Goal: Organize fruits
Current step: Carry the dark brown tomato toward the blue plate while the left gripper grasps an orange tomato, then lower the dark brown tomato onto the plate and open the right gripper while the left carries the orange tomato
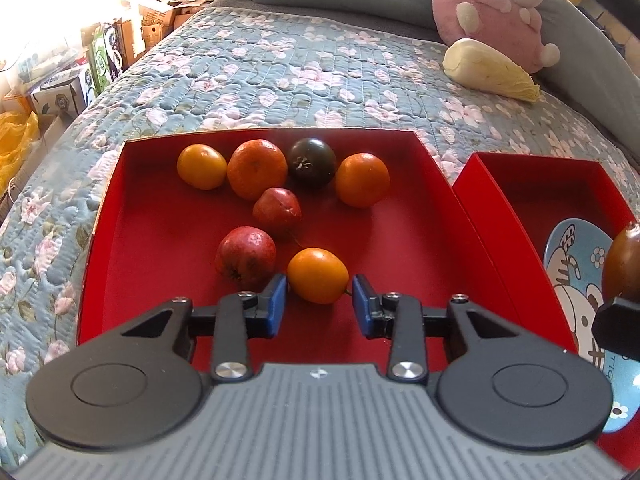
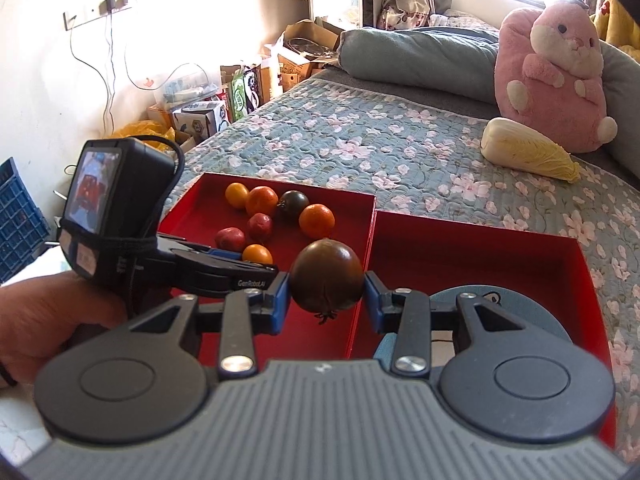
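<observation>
A red tray [image 1: 160, 216] on the bed holds several fruits: oranges, two red fruits, a dark tomato [image 1: 312, 162]. My left gripper [image 1: 320, 300] is open, its blue pads either side of a small orange fruit [image 1: 318, 275] at the tray's front, not clamping it. My right gripper [image 2: 326, 298] is shut on a dark brown tomato [image 2: 326, 276], held above the gap between the left tray [image 2: 360, 220] and a second red tray [image 2: 480, 248]. That tray holds a blue cartoon plate [image 1: 576, 280]. The held tomato shows at the left wrist view's right edge [image 1: 624, 264].
The trays sit on a floral quilted bed [image 1: 280, 72]. A napa cabbage [image 1: 490, 69] and a pink plush toy [image 1: 504, 4] lie at the back right. Cardboard boxes [image 1: 160, 8] and a yellow bag [image 1: 16, 140] crowd the floor to the left.
</observation>
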### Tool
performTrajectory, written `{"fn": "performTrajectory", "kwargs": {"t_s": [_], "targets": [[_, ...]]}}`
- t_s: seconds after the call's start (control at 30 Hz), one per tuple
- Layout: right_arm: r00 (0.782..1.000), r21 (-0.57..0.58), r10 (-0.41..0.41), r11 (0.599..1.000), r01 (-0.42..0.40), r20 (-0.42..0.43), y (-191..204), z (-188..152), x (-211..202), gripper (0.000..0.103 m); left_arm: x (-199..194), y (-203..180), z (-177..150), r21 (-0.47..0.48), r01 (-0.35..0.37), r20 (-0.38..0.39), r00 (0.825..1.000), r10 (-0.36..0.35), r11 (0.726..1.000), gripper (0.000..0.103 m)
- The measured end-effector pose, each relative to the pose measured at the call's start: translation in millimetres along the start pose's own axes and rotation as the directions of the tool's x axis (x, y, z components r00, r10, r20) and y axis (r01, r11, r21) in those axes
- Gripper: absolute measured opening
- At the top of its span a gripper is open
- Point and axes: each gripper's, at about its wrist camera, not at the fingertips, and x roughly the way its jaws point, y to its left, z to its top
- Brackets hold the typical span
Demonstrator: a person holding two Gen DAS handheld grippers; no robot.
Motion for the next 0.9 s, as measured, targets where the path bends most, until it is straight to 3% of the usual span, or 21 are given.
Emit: {"fn": "performTrajectory", "kwargs": {"t_s": [0.7,0.9], "targets": [[1.000,0.032,0.002,0.999,-0.002,-0.006,-11,-28,-27,0.042,-51,8,-20,-0.001,-0.014,0.071,0.997,0.014,1.000,0.038],[1.000,0.057,-0.016,0.998,0.015,0.004,-26,-36,-35,0.042,-74,0,-23,0.014,0.022,0.123,0.992,-0.024,1.000,0.038]]}}
